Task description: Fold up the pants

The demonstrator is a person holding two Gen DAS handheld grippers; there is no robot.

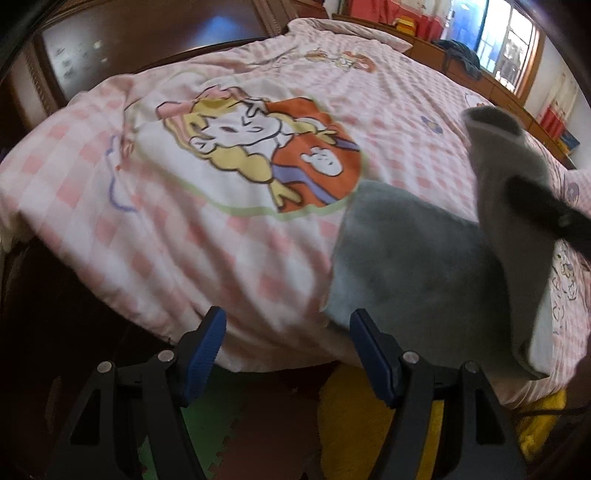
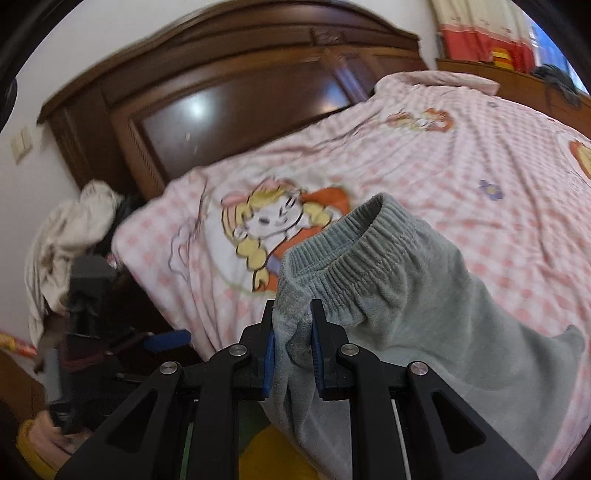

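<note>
Bed (image 1: 92, 229) with a pink-and-white checked quilt, printed with a large cartoon girl in yellow plaits and an orange dress (image 1: 255, 147), fills both views. Dark brown carved wooden headboard (image 2: 229, 96) at the far end, glossy enough to catch a spot of light. Low wooden cabinet (image 1: 506, 86) along the far side under a bright window (image 1: 513, 40), with red-and-white curtains (image 2: 476, 33) beside it. Heap of crumpled off-white cloth (image 2: 70, 236) off the bed's headboard corner. Foam puzzle floor mats in green and brown (image 1: 229, 417) below the near edge, next to something yellow, too blurred to name.

Grey fleece pants (image 2: 406, 295) lie near the bed's near edge, partly on the quilt and partly lifted. Soft, fuzzy nap; ribbed, gathered elastic waistband (image 2: 354, 236) curled into an open loop. Waist end raised off the quilt, remaining fabric trailing down in loose folds onto the bed and over the near edge.

Right gripper (image 2: 292, 347), black with blue ribbed pads, drawn narrow and pinching a bunched fold of the fleece just below the waistband. From the left wrist view, visible as a dark bar (image 1: 546, 218) holding up a hanging flap of grey.

Left gripper (image 1: 288, 354), same black frame and blue pads, spread wide with nothing between its fingers; poised over the near edge, one finger (image 1: 369, 354) just beside the flat grey fabric.
</note>
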